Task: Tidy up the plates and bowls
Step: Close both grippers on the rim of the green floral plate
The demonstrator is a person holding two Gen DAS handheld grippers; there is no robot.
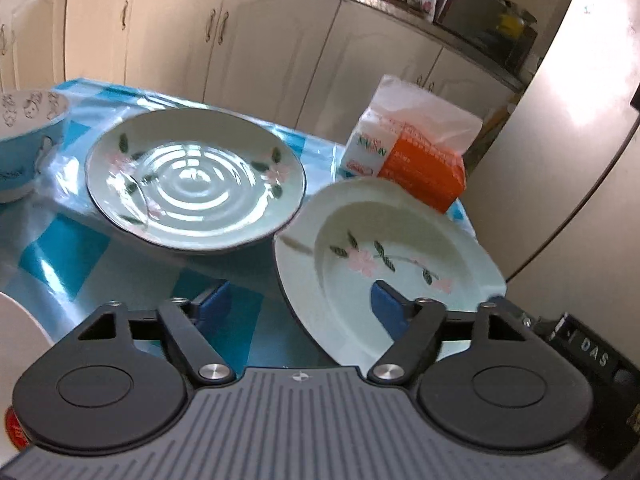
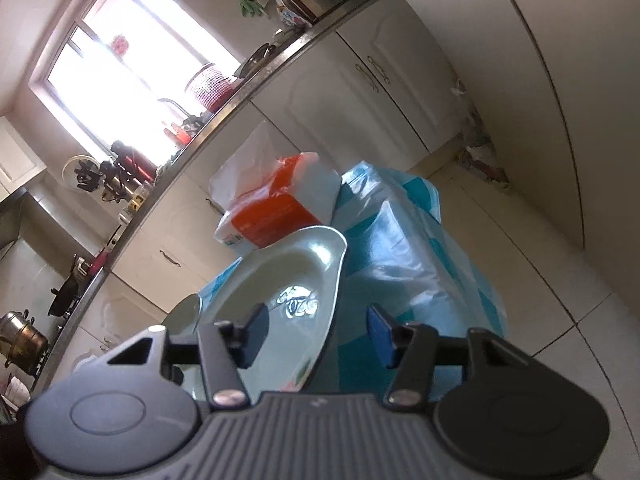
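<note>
In the left wrist view a round pale green plate (image 1: pixel 196 178) with pink flowers sits on the blue checked tablecloth (image 1: pixel 72 256). A second pale green flowered plate (image 1: pixel 384 268) is tilted at the right, near the table edge. A blue and white bowl (image 1: pixel 24 144) stands at the far left. My left gripper (image 1: pixel 300 304) is open and empty; its right pad lies over the tilted plate. In the right wrist view my right gripper (image 2: pixel 316 332) is open, with the tilted plate's (image 2: pixel 288 276) rim between its jaws, not clamped.
An orange and white tissue pack (image 1: pixel 408 160) stands behind the tilted plate, also in the right wrist view (image 2: pixel 276 204). A white dish rim (image 1: pixel 16 328) shows at lower left. Cream cabinets (image 1: pixel 260 48) and a fridge (image 1: pixel 572 120) stand beyond the table.
</note>
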